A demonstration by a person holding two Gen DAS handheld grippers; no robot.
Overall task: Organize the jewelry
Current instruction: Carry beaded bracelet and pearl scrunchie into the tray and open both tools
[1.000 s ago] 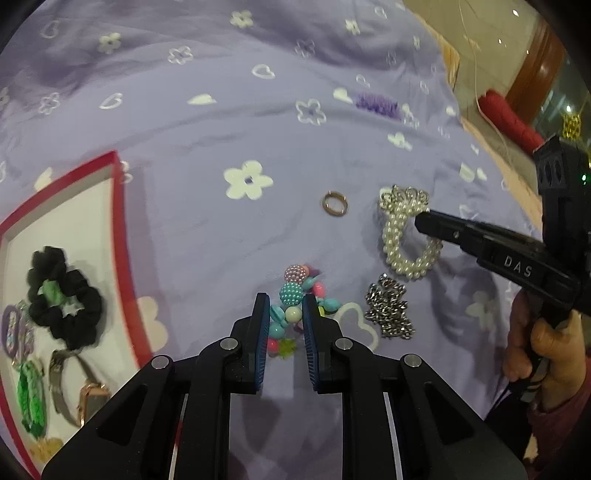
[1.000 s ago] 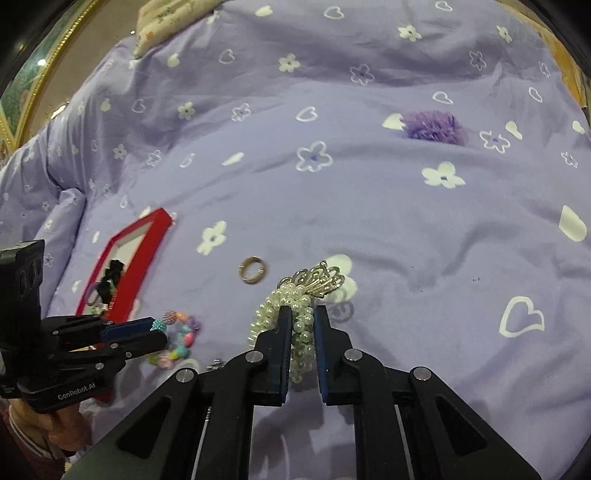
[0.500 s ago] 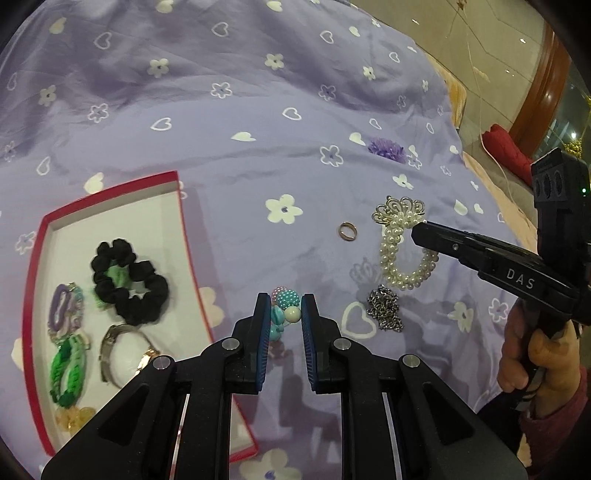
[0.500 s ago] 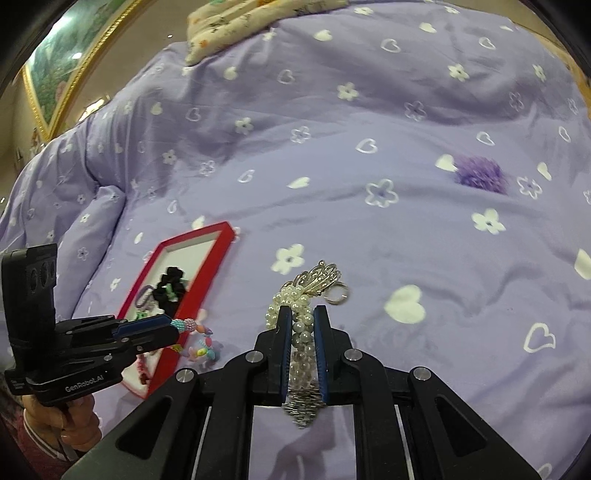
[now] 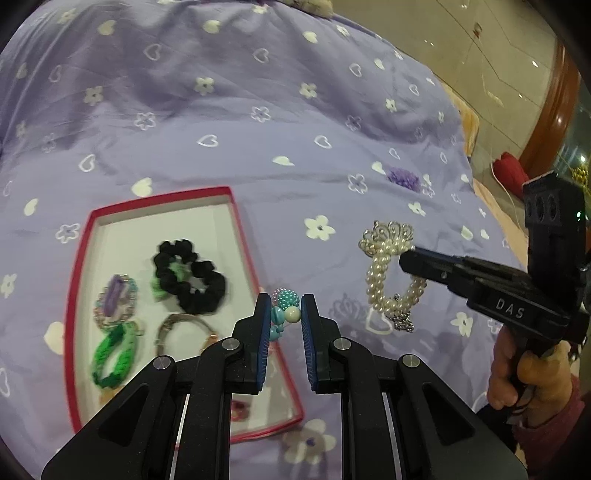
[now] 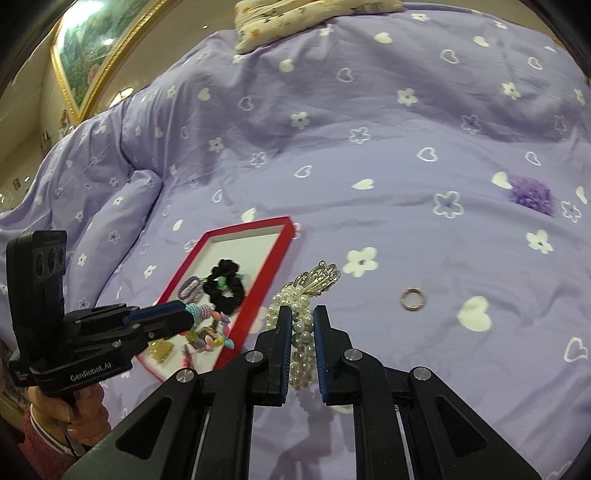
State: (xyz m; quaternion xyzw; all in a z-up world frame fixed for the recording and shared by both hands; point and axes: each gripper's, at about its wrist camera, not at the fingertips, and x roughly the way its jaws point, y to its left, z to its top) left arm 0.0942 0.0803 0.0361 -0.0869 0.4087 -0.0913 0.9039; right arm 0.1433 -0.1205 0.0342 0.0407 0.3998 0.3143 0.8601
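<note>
My left gripper (image 5: 283, 317) is shut on a colourful bead bracelet (image 5: 283, 308) and holds it in the air over the right edge of the red-rimmed white tray (image 5: 240, 229); it also shows in the right wrist view (image 6: 184, 314). My right gripper (image 6: 299, 325) is shut on a pearl bracelet (image 6: 301, 336) with a silver crown charm (image 6: 319, 275), lifted above the bed; it also shows in the left wrist view (image 5: 384, 280). The tray holds a black scrunchie (image 5: 188, 277), a purple piece (image 5: 116, 299), a green bracelet (image 5: 112, 350) and a watch (image 5: 181, 326).
A small gold ring (image 6: 413, 298) lies on the purple bedspread (image 6: 369, 147) right of the pearls. A purple flower hair tie (image 6: 532, 194) lies farther right, also in the left wrist view (image 5: 404, 179). A floral pillow (image 6: 306, 18) lies at the far end.
Both grippers have risen from the bedspread with their bracelets. The left one has carried the bead bracelet left, over the tray's edge. The silver chain now hangs behind the pearls.
</note>
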